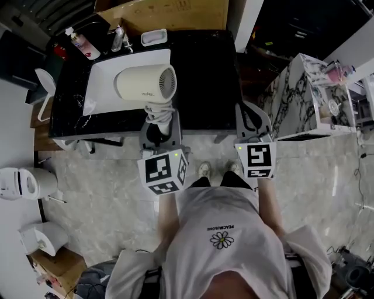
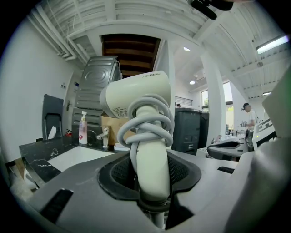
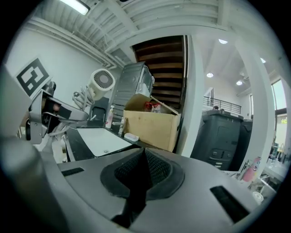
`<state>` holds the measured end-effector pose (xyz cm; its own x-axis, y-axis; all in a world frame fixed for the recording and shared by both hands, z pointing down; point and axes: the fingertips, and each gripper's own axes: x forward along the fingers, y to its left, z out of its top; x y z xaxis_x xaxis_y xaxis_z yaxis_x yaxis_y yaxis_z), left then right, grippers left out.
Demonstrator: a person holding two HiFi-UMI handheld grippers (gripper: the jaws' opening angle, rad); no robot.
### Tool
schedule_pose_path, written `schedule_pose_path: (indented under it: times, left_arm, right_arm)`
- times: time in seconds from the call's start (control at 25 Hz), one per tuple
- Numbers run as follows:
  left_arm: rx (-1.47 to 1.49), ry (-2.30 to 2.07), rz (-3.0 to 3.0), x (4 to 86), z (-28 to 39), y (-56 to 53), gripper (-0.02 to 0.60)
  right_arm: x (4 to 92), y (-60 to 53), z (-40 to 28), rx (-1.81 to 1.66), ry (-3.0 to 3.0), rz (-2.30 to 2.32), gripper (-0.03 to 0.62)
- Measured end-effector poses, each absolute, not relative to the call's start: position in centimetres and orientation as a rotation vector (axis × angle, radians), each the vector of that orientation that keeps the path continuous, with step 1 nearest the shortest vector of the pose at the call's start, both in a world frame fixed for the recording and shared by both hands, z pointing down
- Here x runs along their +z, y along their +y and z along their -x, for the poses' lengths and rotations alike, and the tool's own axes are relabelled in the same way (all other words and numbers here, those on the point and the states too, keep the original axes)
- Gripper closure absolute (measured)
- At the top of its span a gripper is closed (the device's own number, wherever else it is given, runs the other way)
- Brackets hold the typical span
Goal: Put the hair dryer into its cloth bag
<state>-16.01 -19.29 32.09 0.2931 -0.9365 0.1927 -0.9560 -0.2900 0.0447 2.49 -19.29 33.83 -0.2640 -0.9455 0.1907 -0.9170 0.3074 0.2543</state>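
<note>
Over the near edge of the black counter (image 1: 198,76), above the white sink (image 1: 102,84): cream hair dryer (image 1: 146,82) (image 2: 141,100), raised clear of the surface. Handle upright, barrel on top and lying level, round rear grille turned toward the right gripper's side. Grey cord (image 1: 159,112) (image 2: 150,123) wound in several loops around the upper handle, just under the barrel.

Left gripper (image 1: 159,121) (image 2: 152,182): jaws clamped on the lower handle, one pad on each side, below the cord loops. Pointed toward the counter, roughly level.

Right gripper (image 1: 252,112) (image 3: 138,168): jaws pressed together, nothing between them. Placed beside the left gripper and apart from it, near the counter's near right corner. Hair dryer and left gripper visible at the left edge of the right gripper view.

At the counter's far edge, left to right: pump soap bottle (image 1: 82,44) (image 2: 82,129), faucet (image 1: 118,40), white soap dish (image 1: 153,37). Behind the counter: open cardboard box (image 1: 175,14) (image 3: 150,127). To the right of the counter: marble-patterned cabinet (image 1: 292,99). Underfoot: pale stone-patterned floor (image 1: 105,198), with the person's light shoes (image 1: 203,169) between the two grippers.
</note>
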Motion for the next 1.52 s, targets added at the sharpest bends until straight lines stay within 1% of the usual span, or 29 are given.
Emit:
schedule_pose_path:
  times: [0.12, 0.28, 0.56, 0.72, 0.92, 1.0, 1.04, 1.28, 1.52]
  left_arm:
    - [0.195, -1.781, -2.365, 32.6, 15.5, -20.2, 0.422]
    - [0.180, -1.824, -2.315, 32.9, 14.8, -21.0, 0.422]
    - [0.206, -1.886, -2.267, 33.0, 13.9, -21.0, 0.422]
    - [0.227, -1.903, -2.243, 33.4, 13.9, -20.7, 0.422]
    - [0.254, -1.911, -2.218, 34.1, 13.5, -20.2, 0.422]
    - [0.263, -1.910, -2.210, 34.4, 13.2, -19.9, 0.422]
    - [0.269, -1.908, -2.207, 34.6, 13.1, -19.8, 0.422]
    - [0.293, -1.893, -2.181, 35.7, 12.7, -18.8, 0.422]
    - [0.322, -1.893, -2.142, 37.1, 12.6, -17.7, 0.422]
  right_arm:
    - [34.2, -20.5, -3.6, -0.081, -2.300, -1.698, 0.582]
    - [34.2, -22.0, -4.7, -0.101, -2.306, -1.676, 0.582]
    - [34.8, -22.8, -4.9, -0.073, -2.408, -1.517, 0.582]
    - [34.7, -23.5, -4.9, -0.118, -2.430, -1.419, 0.582]
    - [34.4, -23.2, -3.5, -0.215, -2.507, -1.050, 0.578]
    - [35.2, -22.3, -2.6, -0.245, -2.507, -0.834, 0.488]
    - [35.8, -21.8, -2.2, -0.272, -2.490, -0.734, 0.477]
    - [41.7, -19.4, -1.0, -0.483, -2.240, -0.273, 0.474]
    - [46.8, -17.8, -1.0, -0.530, -2.092, -0.088, 0.478]
